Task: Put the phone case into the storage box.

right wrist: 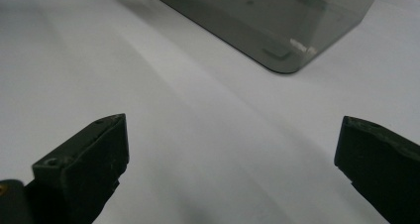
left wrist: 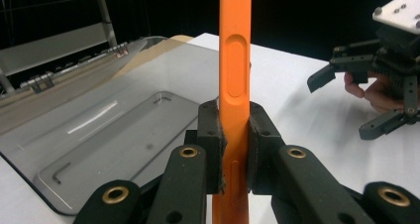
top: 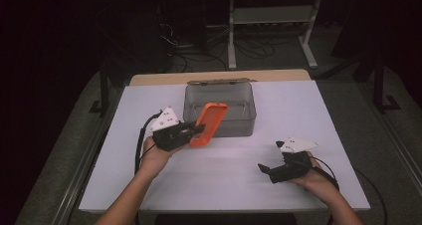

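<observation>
One white table [top: 298, 115], dark room, cabled floor [top: 199, 56].

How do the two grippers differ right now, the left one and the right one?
The left gripper is shut on the orange phone case, pads pressing both its edges; the right gripper is open with nothing between its jaws. In the high view the left gripper is raised beside the clear grey box, while the right gripper sits low near the table, away from the box. Both are black, hand-held and carry a white plate.

Orange phone case [top: 208, 124] tilted (lifted); beside box [top: 220, 107]
</observation>
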A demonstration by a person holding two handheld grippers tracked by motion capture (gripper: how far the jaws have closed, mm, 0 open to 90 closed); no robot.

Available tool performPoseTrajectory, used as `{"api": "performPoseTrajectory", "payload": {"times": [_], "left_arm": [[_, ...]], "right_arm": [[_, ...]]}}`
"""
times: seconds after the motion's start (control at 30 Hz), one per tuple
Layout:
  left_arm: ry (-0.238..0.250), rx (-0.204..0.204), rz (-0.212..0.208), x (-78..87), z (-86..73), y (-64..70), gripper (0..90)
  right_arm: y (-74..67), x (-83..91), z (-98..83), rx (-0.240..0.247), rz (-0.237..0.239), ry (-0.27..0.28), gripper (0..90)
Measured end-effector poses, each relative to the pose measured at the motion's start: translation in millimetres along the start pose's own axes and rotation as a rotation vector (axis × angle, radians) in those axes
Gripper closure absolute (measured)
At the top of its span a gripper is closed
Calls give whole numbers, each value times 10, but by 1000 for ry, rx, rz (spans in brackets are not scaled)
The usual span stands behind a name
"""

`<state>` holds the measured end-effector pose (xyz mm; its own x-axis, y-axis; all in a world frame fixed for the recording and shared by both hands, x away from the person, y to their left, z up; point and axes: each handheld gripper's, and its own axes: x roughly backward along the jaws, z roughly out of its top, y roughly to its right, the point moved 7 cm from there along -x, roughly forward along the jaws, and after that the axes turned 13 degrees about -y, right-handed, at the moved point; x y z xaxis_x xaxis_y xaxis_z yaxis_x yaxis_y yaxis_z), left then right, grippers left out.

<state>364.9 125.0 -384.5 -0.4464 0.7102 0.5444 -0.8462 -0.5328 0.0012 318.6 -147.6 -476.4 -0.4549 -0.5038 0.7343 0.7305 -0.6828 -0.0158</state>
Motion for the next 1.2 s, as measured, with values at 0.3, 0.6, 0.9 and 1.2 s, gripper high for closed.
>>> {"api": "performPoseTrajectory", "payload": {"times": [0.3,0.6,0.9,1.2], "left_arm": [[2,18,-5,37,170,-99,798],[3,29,4,46,372,-217,798],[28,30,23,55,546,-317,798],[31,49,47,19,594,-433,798]], "right_arm": [[1,2,1,-2,0,1,1],[1,7,2,-5,1,2,1],[3,12,2,-10,2,3,0],[5,14,4,-8,1,5,0]]}}
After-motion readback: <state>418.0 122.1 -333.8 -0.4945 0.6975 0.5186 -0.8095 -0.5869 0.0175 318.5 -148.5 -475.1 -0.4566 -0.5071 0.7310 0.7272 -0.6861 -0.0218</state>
